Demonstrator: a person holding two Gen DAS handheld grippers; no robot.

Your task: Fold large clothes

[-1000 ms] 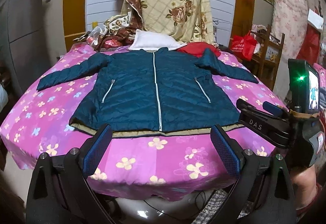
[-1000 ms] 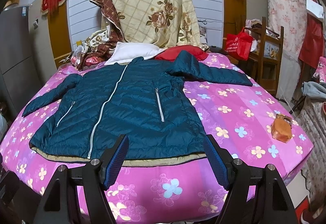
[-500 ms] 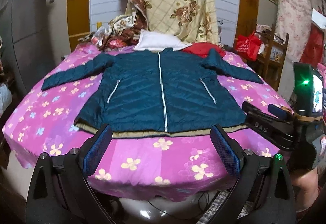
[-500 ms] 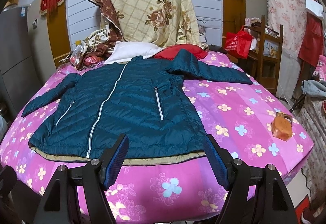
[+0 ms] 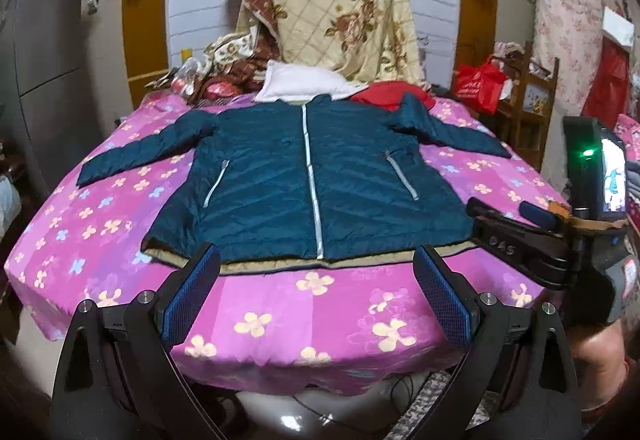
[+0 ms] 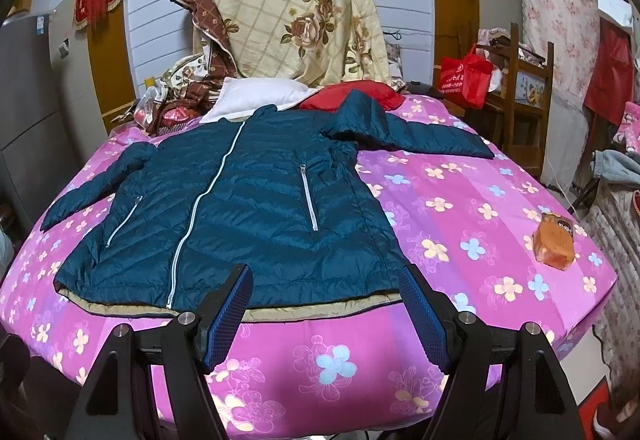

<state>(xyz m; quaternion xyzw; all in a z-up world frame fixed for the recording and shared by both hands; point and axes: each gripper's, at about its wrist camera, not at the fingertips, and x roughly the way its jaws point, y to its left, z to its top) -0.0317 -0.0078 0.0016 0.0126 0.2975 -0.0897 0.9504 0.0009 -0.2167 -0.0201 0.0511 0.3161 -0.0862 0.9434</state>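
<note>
Jaws spread wide and empty on left gripper (image 5: 316,294) and right gripper (image 6: 326,314), hovering near hem of teal quilted zip-front jacket (image 5: 308,180) lying flat on pink flowered bedspread (image 6: 472,224), needing sleeves folded inward first.

Quilted jacket (image 6: 248,208) faintly glossy — floral bedsheet (image 6: 460,224) matt cloth, chair (image 6: 528,88) wooden.

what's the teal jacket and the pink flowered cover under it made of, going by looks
Teal quilted zip-up jacket: probably a thin nylon-like shell over puffy filling, given its slight sheen and stitched diagonal channels. Pink flower-print bed cover: a matte woven cloth, likely cotton or polyester, lying smooth without shine.
</note>
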